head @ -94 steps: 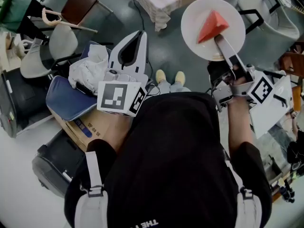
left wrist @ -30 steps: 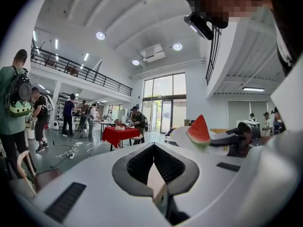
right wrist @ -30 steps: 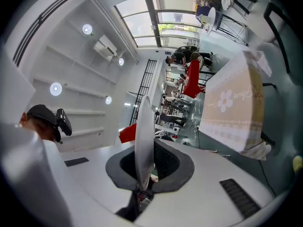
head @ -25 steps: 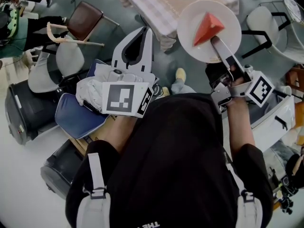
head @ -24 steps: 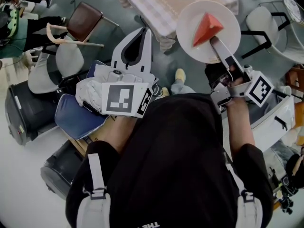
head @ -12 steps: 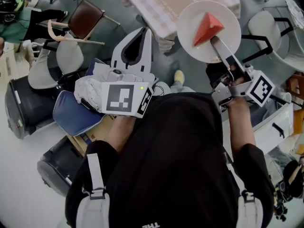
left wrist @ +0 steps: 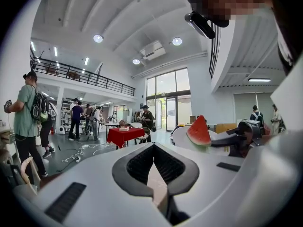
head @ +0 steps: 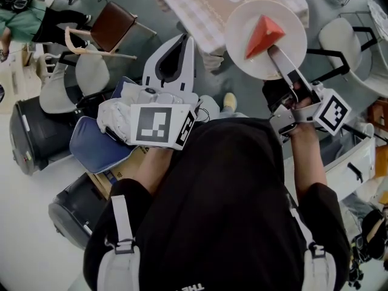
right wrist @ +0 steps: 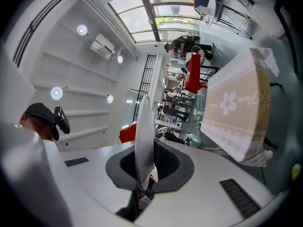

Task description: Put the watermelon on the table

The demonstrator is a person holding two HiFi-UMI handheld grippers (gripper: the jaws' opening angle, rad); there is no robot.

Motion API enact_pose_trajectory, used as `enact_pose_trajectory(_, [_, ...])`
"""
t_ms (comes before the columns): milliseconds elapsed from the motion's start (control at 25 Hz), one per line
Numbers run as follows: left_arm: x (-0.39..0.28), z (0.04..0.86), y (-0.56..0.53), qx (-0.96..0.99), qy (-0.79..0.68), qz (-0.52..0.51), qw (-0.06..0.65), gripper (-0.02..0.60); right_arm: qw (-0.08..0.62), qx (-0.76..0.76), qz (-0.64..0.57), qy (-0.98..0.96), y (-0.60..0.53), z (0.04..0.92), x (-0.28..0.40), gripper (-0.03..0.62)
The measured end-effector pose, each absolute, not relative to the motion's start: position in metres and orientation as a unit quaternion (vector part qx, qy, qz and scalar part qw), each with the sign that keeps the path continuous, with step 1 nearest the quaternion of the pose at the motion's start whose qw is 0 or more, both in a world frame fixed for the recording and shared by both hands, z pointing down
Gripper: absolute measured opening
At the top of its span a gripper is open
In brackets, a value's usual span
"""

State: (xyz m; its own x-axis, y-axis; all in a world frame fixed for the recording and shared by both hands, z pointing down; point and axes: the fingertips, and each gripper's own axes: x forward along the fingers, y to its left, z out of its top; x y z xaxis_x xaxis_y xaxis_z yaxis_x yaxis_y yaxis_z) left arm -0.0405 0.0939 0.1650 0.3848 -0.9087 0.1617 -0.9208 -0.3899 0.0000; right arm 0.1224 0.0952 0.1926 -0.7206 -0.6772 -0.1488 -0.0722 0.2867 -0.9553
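Left gripper [head: 180, 41] out ahead of chest, jaws together, nothing between them. Right gripper [head: 276, 52] clamps rim of plate [head: 242, 44], jaws tight on it. Watermelon [head: 264, 34] wedge sits on plate, carried in air. Beyond: table [head: 206, 8], checkered cloth; plate overlaps its near corner in head view.

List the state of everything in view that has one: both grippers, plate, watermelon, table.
right gripper: shut on the plate's rim.
left gripper: shut, holding nothing.
plate: in the air, held at one edge, carrying the watermelon.
watermelon: one wedge, resting on the plate.
table: cloth-covered; the plate is not set on it yet.
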Motion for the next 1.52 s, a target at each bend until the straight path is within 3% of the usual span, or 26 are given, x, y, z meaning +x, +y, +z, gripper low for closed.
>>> enact_pose_trajectory(640, [-0.031,0.169,0.084,0.831,-0.547,0.086,0.045,0.011,0.285,-0.242,-0.545,0.750,0.083,0.194,0.126,0.018])
enact_pose_trajectory(1520, [-0.074,0.180,0.033,0.829,-0.551,0.071,0.066,0.011,0.271,-0.246,-0.559,0.744,0.035,0.201,0.081,0.018])
